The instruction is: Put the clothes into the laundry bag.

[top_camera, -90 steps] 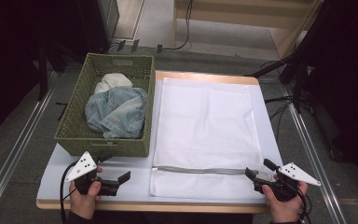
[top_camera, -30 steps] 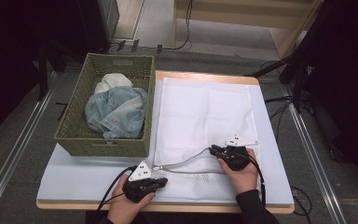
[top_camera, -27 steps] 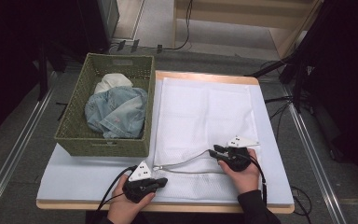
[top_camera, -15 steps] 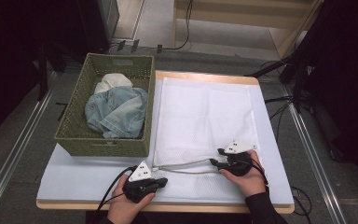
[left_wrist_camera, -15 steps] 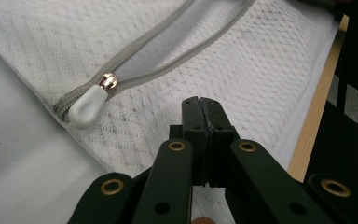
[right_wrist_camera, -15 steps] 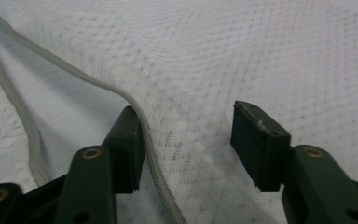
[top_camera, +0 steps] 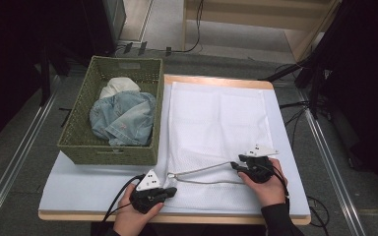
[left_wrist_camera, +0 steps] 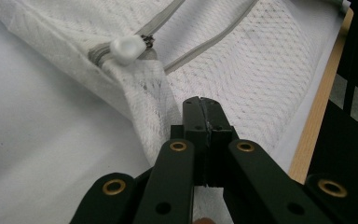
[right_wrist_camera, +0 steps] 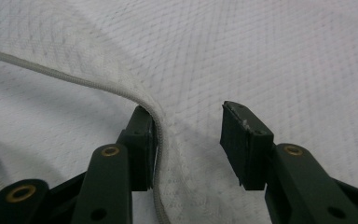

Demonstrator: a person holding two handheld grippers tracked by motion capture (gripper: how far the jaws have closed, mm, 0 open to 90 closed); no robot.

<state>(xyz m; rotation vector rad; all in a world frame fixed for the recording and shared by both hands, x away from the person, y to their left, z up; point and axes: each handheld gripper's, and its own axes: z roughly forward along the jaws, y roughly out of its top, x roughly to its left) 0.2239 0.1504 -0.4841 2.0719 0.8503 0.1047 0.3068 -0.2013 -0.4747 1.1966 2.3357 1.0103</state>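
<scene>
White mesh laundry bag (top_camera: 216, 128) lying flat along the table's (top_camera: 78, 189) right side, its grey zipper (top_camera: 202, 170) near the front edge part-opened. Left gripper (top_camera: 170, 191): jaws pressed together, pinching the bag's corner mesh. Right gripper (top_camera: 235, 166): jaws spread, having just been closing, the zipper edge between them unclamped. Clothes remain in the green woven basket (top_camera: 109, 150); loading remains.

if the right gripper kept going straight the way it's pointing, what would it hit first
Most likely the raised zipper edge of the white mesh bag. It already runs against one pad of the right gripper, whose jaws stand apart; beyond lies more mesh. Depth is unclear.
</scene>
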